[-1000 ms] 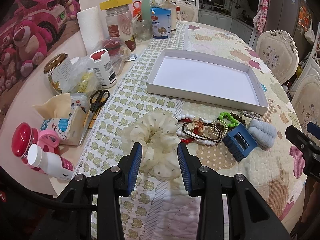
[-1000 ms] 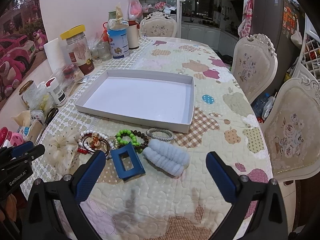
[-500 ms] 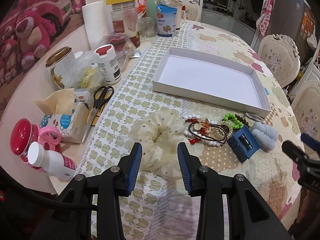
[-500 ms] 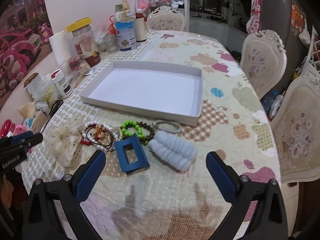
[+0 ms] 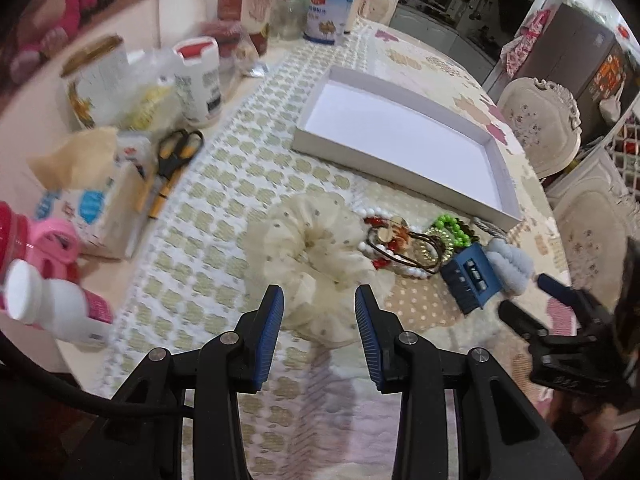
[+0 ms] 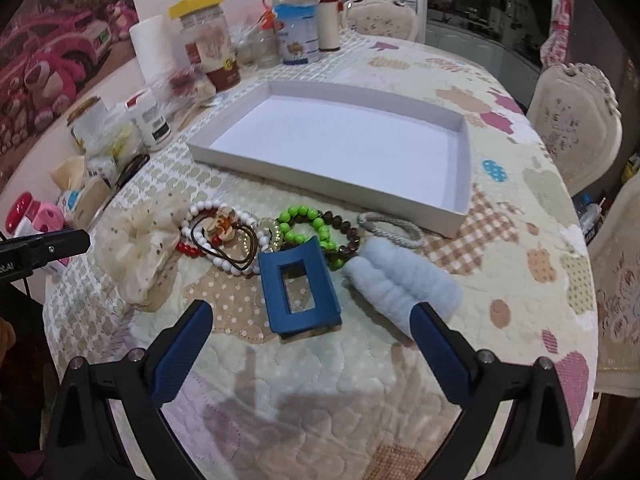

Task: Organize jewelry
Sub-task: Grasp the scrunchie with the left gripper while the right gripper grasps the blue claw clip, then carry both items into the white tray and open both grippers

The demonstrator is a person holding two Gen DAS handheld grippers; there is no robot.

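Observation:
A cream dotted scrunchie (image 5: 316,248) lies on the quilted tablecloth. Its near edge reaches in between the fingertips of my left gripper (image 5: 319,294), whose jaws are opening; the pads do not press on it. To its right lie beaded bracelets (image 6: 208,216), green beads (image 6: 304,220), a grey hair tie (image 6: 392,228), a blue claw clip (image 6: 300,280) and a pale blue fluffy hair piece (image 6: 404,280). My right gripper (image 6: 311,310) stands wide open just short of the clip, touching nothing. Behind the pile sits a shallow white tray (image 6: 340,136) with nothing in it.
Along the table's left edge stand jars, bottles, a tissue pack (image 5: 92,200) and scissors (image 5: 176,156). Ornate chairs (image 6: 576,120) stand at the right side. The other gripper shows at each view's edge.
Both grippers have come down and forward toward the jewellery pile. The scrunchie now sits at the left fingertips, and the blue clip is closer in front of the right fingers.

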